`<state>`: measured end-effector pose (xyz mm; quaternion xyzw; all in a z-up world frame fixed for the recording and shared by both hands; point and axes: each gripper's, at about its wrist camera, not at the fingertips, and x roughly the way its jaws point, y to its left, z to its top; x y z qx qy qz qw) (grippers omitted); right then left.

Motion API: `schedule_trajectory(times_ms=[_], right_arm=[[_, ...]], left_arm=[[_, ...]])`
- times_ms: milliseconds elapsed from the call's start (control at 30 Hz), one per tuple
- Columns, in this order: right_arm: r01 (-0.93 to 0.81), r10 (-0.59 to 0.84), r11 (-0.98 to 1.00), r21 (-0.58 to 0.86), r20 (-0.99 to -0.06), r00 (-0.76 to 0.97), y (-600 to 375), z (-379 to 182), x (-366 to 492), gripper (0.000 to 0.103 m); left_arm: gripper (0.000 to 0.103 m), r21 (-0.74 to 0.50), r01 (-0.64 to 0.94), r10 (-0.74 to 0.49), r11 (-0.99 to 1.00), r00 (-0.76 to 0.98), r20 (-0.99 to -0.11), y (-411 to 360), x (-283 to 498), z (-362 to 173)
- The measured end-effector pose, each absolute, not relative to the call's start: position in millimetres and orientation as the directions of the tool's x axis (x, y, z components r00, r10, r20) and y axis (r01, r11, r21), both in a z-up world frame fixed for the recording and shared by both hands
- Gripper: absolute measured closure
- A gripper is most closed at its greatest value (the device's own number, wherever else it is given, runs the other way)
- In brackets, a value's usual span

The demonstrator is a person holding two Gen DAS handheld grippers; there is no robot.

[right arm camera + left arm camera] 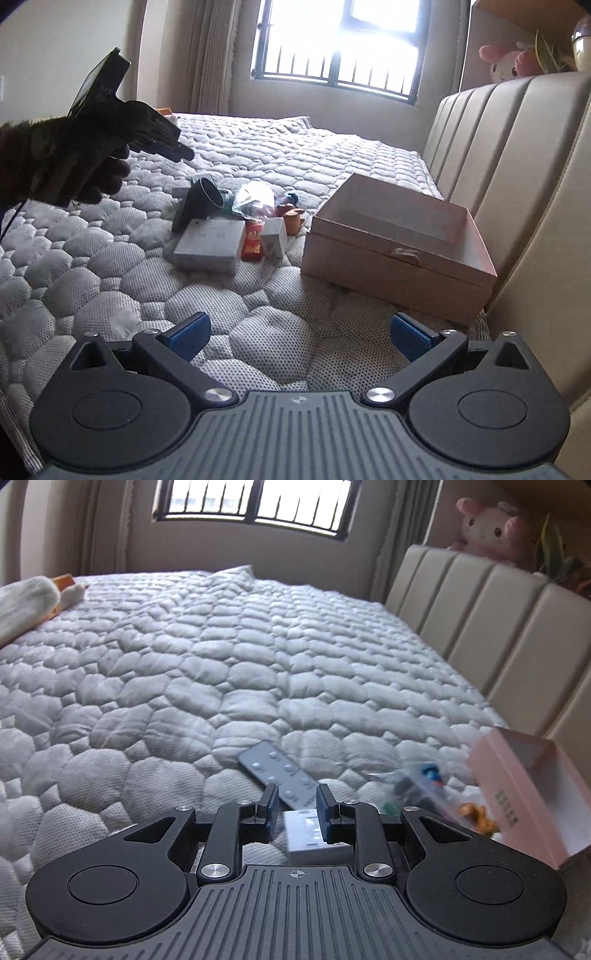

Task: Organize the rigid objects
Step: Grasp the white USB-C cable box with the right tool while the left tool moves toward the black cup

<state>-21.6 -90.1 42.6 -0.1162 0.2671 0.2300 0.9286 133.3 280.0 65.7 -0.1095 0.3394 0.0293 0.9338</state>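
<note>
A pile of small objects lies on the quilted bed. In the right wrist view I see a flat white box (pixel 208 243), a small white cube (pixel 275 236), a red packet (pixel 253 240), a dark cup (pixel 207 194) and an open pink box (pixel 399 243). My left gripper (pixel 297 808) hovers just above the white box (pixel 314 834), jaws narrowly apart and empty, with a grey remote (pixel 280 775) just beyond. It shows in the right wrist view (pixel 173 147), held above the pile. My right gripper (pixel 299 334) is wide open and empty, near the bed's front.
A padded beige headboard (pixel 517 177) runs along the right, close behind the pink box (pixel 528 794). A pink plush (pixel 487 528) sits on top of it. A plush duck (pixel 33 598) lies at the far left of the bed. A barred window (pixel 340 48) is behind.
</note>
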Motion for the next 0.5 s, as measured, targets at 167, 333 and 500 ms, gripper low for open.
schedule_trajectory(times_ms=[167, 333, 500], right_arm=[[-0.462, 0.355, 0.886, -0.042, -0.579, 0.734, -94.0, 35.3, -10.4, 0.000], [-0.429, 0.323, 0.902, -0.037, -0.600, 0.732, -85.6, 31.4, 1.0, 0.000], [-0.433, 0.342, 0.901, -0.005, -0.606, 0.718, -83.8, 35.9, 8.2, 0.000]], left_arm=[[0.079, -0.277, -0.124, -0.082, 0.953, 0.773, -0.629, 288.0, 165.2, 57.0], [0.079, -0.319, -0.058, -0.198, 0.946, 0.674, -0.711, 278.6, 196.5, 29.1], [0.079, -0.435, 0.015, -0.338, 0.900, 0.653, -0.678, 282.9, 171.8, 26.6]])
